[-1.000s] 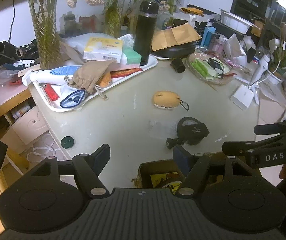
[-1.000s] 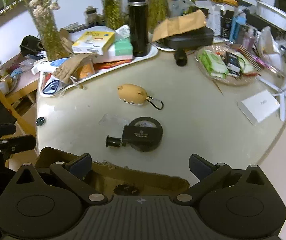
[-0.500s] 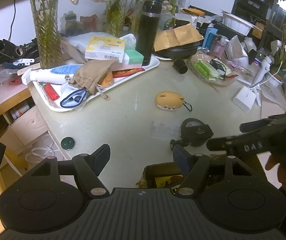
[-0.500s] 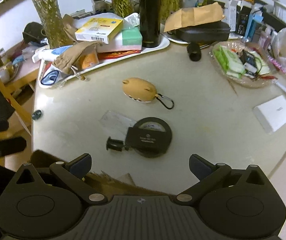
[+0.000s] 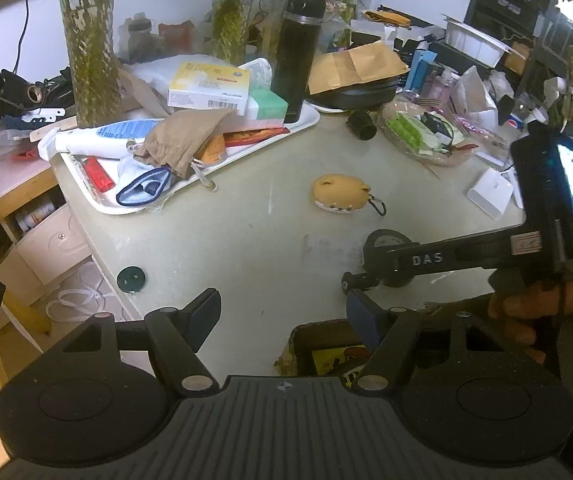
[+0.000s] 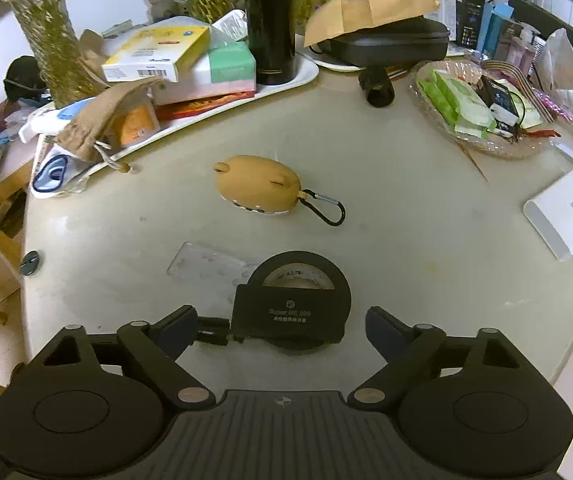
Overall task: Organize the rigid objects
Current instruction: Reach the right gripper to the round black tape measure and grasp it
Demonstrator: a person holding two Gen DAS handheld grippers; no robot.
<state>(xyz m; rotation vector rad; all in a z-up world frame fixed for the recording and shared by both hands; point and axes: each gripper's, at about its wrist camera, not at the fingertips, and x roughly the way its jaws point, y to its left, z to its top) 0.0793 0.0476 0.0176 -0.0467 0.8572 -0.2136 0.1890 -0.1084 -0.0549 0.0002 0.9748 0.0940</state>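
Observation:
A black round device with a short stub handle lies on the pale table, near its front edge. My right gripper is low over it with a finger on each side. Its jaws are closing, and the pads do not press on the body. In the left wrist view the right gripper's finger marked DAS covers part of the device, and a hand holds the grip. Farther back lies a tan bear-shaped case with a carabiner. My left gripper hangs open with nothing in it, beside a cardboard box.
A white tray at the back left is piled with boxes, a pouch and a black flask. A glass dish of packets and a white box sit at the right. A clear plastic piece lies left of the device.
My right gripper has come forward and down until the black device lies between its fingers, and its jaws have narrowed a little. The left gripper has stayed where it was.

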